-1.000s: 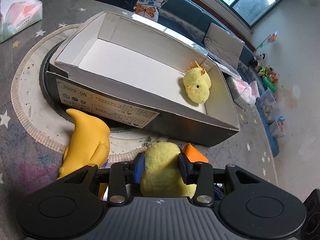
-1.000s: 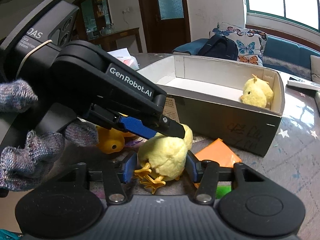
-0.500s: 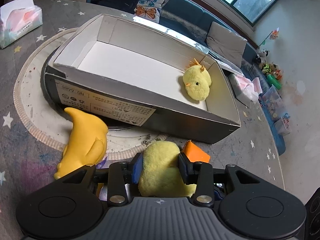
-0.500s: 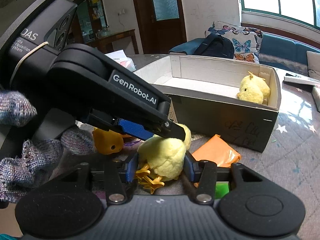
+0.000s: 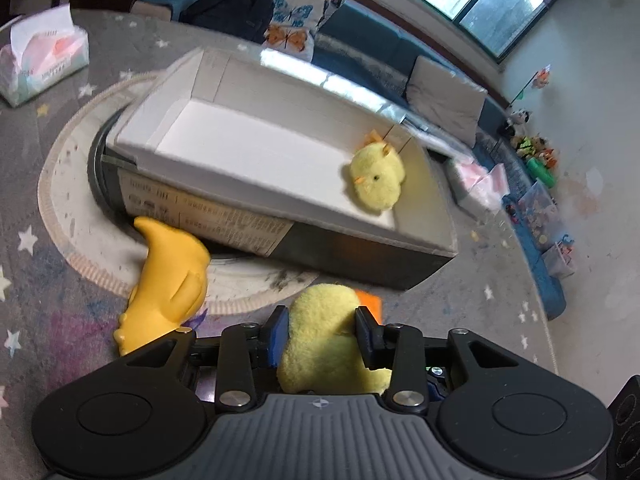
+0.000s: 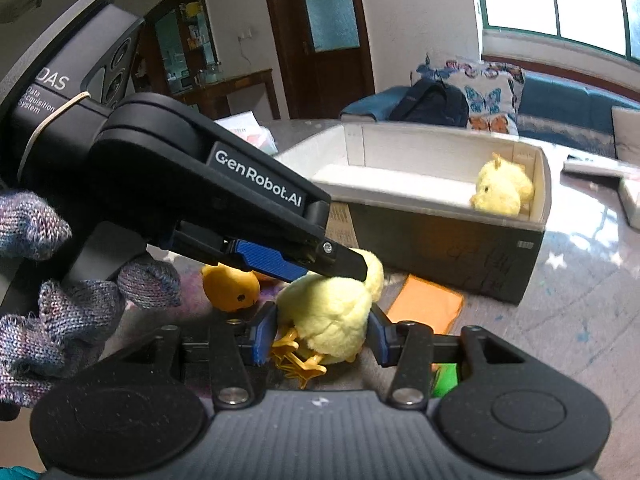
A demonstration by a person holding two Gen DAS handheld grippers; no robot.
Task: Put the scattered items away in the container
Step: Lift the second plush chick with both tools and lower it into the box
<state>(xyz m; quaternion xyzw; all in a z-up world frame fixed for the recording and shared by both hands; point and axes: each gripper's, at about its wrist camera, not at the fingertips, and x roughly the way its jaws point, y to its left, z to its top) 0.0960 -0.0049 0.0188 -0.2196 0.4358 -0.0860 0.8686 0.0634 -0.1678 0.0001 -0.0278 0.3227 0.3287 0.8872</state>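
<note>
On my right wrist view, the body of the left gripper (image 6: 344, 266) fills the left side, and I read "DAS Data Acquisition System" on its grey housing and "GenRobot.AI" in white on the black arm. A hand in a knitted glove (image 6: 60, 320) grips its handle at the far left, and the tool slants downward to the right so its fingers come down onto the plush chick (image 6: 332, 316). The left gripper is clenched on that chick; in my left wrist view its blue pads (image 5: 276, 330) press into the yellow fur on both sides. My right gripper (image 6: 320, 338) is level and low over the table, its blue pads against the same chick's flanks, so it too is grasping it. The chick sits on the table just in front of the cardboard box (image 6: 440, 240), outside it. The box's side label (image 5: 208, 220) is printed but too blurred for me to read, and scrawled dark marks on its front wall are illegible. Further right, a second plush chick (image 5: 376, 184) lies inside the box at its far end.
</note>
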